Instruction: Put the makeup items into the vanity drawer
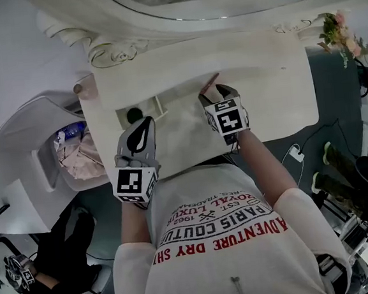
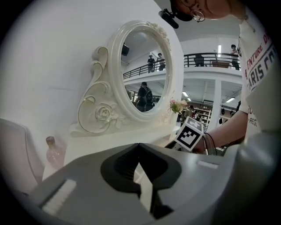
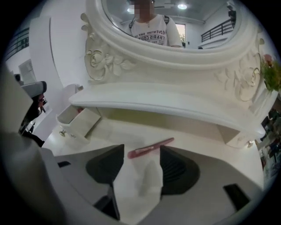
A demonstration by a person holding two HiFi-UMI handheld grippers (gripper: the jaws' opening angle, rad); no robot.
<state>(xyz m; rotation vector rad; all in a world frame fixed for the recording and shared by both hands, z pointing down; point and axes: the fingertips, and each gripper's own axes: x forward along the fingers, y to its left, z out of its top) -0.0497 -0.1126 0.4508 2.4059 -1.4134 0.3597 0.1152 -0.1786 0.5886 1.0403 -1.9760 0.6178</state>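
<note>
A slim pink makeup pen [image 3: 150, 147] lies on the white vanity top [image 3: 197, 145], just beyond the tips of my right gripper [image 3: 141, 151]. That gripper's jaws stand open with nothing between them. In the head view the pen [image 1: 211, 80] pokes out past the right gripper [image 1: 212, 93]. A small drawer [image 3: 77, 121] stands pulled open to the left, with something dark [image 1: 133, 114] inside it. My left gripper [image 1: 146, 123] hovers at the table's near edge, below the drawer [image 1: 161, 107]. Its tips [image 2: 139, 147] meet, and nothing shows between them.
The oval mirror [image 2: 145, 70] with its carved frame rises at the back, above a raised shelf [image 3: 153, 103]. A pink bottle [image 2: 55, 151] stands at the table's left end, and flowers [image 1: 337, 30] at its right end. A white chair [image 1: 37, 156] is on the left.
</note>
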